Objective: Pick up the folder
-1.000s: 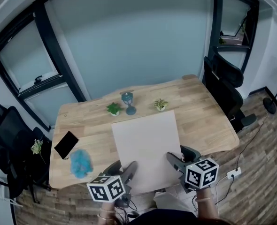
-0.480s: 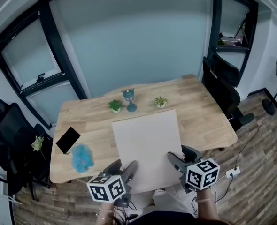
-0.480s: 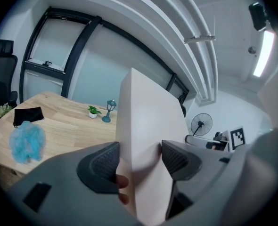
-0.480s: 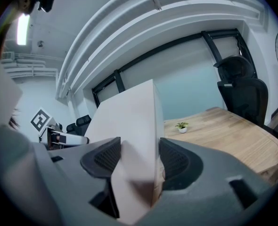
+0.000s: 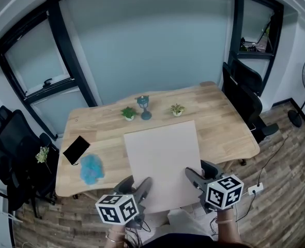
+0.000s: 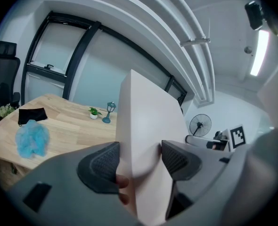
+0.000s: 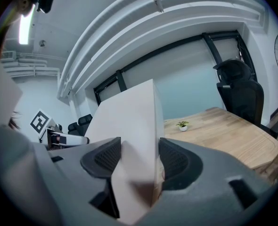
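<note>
Now the folder (image 5: 163,156) hangs over the desk (image 5: 225,123) by its near edge. The left tongs (image 5: 136,186) and the right tongs (image 5: 200,172) each clamp that edge.

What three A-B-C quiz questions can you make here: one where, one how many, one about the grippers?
1. Where is the blue fluffy thing? A left of the folder; B right of it; C on it.
2. How many potted plants stand on the table? A one; B two; C four.
3. What do the left gripper and right gripper do? A both clamp the folder; B both hang empty; C only one holds.
A: it lies off the folder's left edge. B: one each side of the lantern. A: both gripper views show it pinched.
</note>
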Tool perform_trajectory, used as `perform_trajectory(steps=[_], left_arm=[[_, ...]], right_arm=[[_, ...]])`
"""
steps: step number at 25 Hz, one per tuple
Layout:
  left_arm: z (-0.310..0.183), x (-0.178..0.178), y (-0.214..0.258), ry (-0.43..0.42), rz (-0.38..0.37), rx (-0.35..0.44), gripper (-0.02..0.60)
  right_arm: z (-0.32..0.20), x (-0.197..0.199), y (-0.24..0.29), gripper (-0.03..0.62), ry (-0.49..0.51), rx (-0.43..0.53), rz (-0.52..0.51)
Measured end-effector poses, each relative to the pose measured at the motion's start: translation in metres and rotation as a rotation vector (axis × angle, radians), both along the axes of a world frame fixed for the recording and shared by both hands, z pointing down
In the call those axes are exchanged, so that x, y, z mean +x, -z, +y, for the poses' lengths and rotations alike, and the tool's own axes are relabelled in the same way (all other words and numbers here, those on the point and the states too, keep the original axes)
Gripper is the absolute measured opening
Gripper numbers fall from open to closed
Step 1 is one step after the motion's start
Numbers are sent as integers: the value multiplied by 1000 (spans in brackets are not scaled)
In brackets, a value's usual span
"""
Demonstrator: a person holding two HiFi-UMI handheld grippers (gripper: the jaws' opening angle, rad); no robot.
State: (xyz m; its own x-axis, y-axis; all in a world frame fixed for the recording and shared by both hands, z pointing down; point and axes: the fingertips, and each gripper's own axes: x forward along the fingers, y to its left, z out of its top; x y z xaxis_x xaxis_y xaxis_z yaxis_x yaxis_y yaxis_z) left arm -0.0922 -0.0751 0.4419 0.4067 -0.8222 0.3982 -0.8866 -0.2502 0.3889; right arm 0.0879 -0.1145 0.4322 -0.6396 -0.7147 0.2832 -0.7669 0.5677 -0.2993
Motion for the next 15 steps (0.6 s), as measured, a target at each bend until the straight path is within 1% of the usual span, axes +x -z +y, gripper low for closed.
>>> perform_trajectory(steps=[8,15], left_arm=[[20,-3,8,-5,2,29,273],[38,-8,11,-3,25,42,273]], right_arm=[[21,-2,11,255,-11,38,8],[39,-7,19,253,-15,60,18]])
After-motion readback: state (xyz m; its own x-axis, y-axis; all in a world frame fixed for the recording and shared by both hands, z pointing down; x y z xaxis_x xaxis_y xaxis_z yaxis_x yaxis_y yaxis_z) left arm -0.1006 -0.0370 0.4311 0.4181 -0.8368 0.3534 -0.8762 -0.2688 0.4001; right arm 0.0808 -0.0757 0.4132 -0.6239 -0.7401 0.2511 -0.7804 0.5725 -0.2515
